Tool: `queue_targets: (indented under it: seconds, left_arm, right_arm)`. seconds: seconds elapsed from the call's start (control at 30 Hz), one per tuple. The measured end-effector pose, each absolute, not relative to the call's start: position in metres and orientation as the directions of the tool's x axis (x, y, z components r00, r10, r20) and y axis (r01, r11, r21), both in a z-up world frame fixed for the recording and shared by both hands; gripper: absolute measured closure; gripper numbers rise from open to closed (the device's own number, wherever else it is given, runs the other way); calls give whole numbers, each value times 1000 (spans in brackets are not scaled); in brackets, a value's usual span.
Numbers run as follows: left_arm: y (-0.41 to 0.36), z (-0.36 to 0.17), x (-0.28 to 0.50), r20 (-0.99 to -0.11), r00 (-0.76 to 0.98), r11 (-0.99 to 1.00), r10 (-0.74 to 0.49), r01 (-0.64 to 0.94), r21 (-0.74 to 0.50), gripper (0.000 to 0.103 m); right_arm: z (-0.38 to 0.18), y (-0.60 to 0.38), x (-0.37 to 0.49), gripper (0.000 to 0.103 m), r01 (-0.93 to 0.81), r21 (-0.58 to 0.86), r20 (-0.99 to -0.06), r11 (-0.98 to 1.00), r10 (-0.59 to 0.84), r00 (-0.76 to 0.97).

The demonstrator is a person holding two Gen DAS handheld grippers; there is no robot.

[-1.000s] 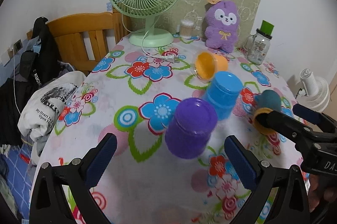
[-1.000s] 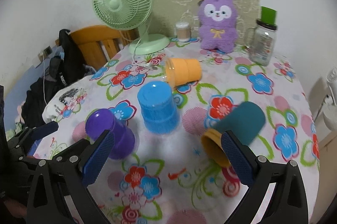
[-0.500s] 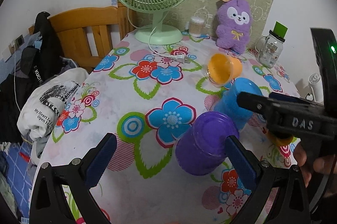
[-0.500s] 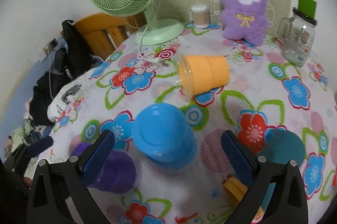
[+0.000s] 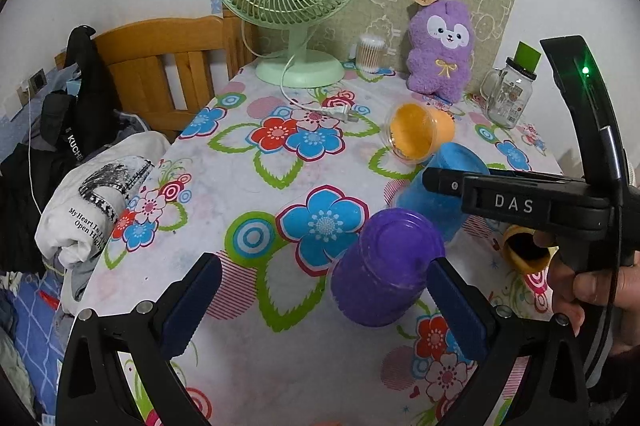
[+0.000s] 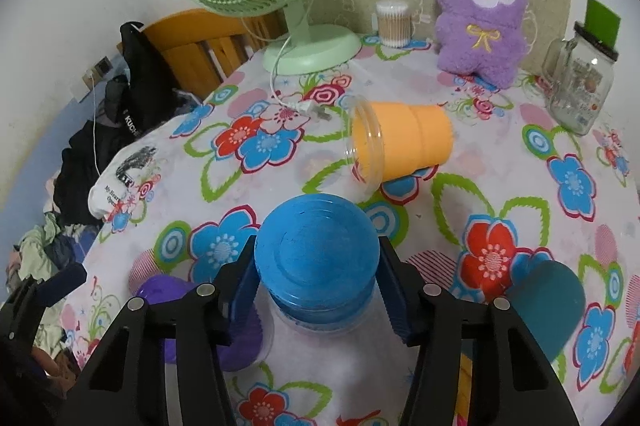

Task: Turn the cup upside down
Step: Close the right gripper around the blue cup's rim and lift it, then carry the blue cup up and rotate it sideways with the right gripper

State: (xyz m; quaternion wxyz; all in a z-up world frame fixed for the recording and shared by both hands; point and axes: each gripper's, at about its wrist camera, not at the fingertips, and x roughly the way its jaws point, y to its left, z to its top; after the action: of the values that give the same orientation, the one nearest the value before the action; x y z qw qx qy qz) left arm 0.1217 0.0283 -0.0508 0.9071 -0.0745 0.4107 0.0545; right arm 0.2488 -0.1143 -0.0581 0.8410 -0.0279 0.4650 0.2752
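Item: blue cup (image 6: 316, 258). Location: mid-table (image 6: 500, 185), toward near edge, base up.

Right gripper (image 6: 316, 290): my jaws closed around cup sides, pads touching wall below base; I judge this a grip for lifting and turning.

Left gripper (image 5: 320, 310): jaws wide apart, holding nothing, right pad beside purple cup (image 5: 384, 270).

Appearance: solid blue, ridged flat base, clear rim at bottom.

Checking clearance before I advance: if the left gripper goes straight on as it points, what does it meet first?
Probably nothing soon: the left gripper is open, and bare tablecloth lies ahead. The purple cup sits off-centre by its right finger and might get clipped; depth is unclear.
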Motion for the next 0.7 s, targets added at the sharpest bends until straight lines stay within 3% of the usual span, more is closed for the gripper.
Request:
queue_targets:
  seconds: [0.33, 0.7]
  left_arm:
    - [21, -45, 84, -752, 660, 982, 6, -144, -118, 0]
    - [-1, -54, 29, -769, 638, 986, -30, -110, -129, 0]
  right_arm:
    - [-40, -147, 193, 45, -465, 184, -756, 866, 427, 497]
    - [-61, -182, 89, 45, -441, 123, -720, 889, 386, 577]
